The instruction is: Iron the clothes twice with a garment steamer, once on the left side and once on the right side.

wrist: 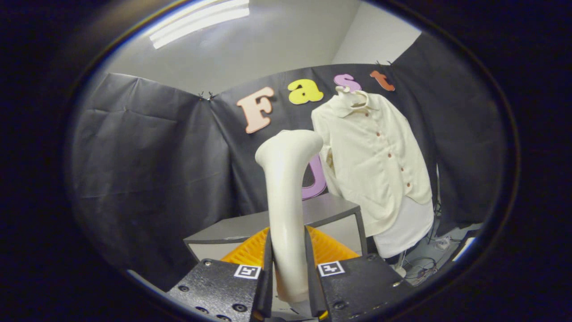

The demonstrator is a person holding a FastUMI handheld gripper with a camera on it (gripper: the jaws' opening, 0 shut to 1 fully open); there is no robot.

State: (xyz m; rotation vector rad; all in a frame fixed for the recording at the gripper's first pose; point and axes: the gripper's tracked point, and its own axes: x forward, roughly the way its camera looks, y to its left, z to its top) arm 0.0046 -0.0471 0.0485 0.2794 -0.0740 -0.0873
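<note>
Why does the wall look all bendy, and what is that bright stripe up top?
Gripper view: the fisheye lens curves the booth wall; the bright stripe is a ceiling light, glaring white; the steamer, clamped between the gripper fingers, looks huge because it is close; the shirt stays fairly sharp.

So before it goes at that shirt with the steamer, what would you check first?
1. Grip: gripper fingers pressed on the steamer handle: ok.
2. Steamer head touching the shirt: not ok, still apart from it.
3. Shirt hanging on its hanger, front open to reach: ok.
4. Steam on: cannot tell.
5. Path past the grey table and orange basket: ok, steamer held above both.
</note>
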